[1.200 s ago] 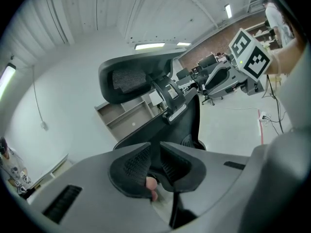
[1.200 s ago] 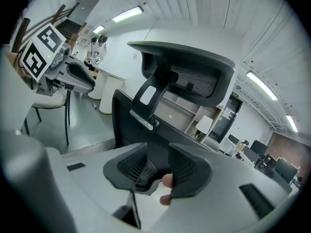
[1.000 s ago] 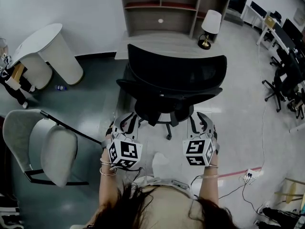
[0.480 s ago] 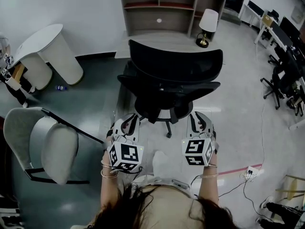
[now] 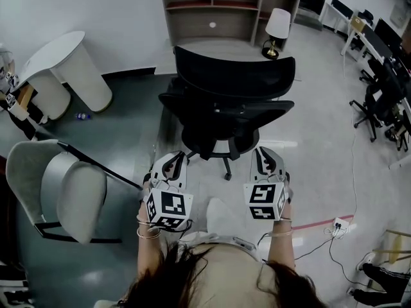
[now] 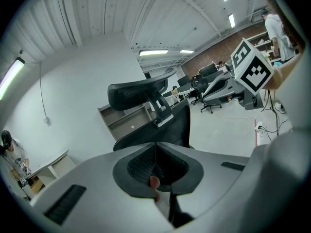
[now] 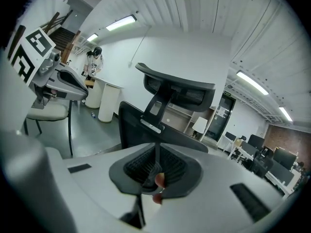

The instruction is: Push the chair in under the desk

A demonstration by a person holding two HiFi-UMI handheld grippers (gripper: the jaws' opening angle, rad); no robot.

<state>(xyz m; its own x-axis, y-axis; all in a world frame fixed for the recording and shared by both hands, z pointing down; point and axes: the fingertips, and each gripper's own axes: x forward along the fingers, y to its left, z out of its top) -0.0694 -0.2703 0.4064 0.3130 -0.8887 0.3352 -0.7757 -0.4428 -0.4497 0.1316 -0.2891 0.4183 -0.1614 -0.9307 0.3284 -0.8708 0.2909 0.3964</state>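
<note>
A black mesh office chair with a headrest stands on the floor, its seat partly under the light wooden desk. My left gripper and right gripper are side by side just behind its backrest; whether they touch it I cannot tell. The left gripper is shut with nothing between its pads, and the chair back rises right ahead of it. The right gripper has just been closing; its pads now meet on nothing, facing the chair back.
A lamp and a shelf unit sit on the desk. A white chair stands to the left, with a rounded white table beyond it. More office chairs are at the right. A power strip and cable lie on the floor.
The black chair has rolled away from me toward the desk. Both grippers have moved forward behind it. The right gripper's jaws have narrowed.
</note>
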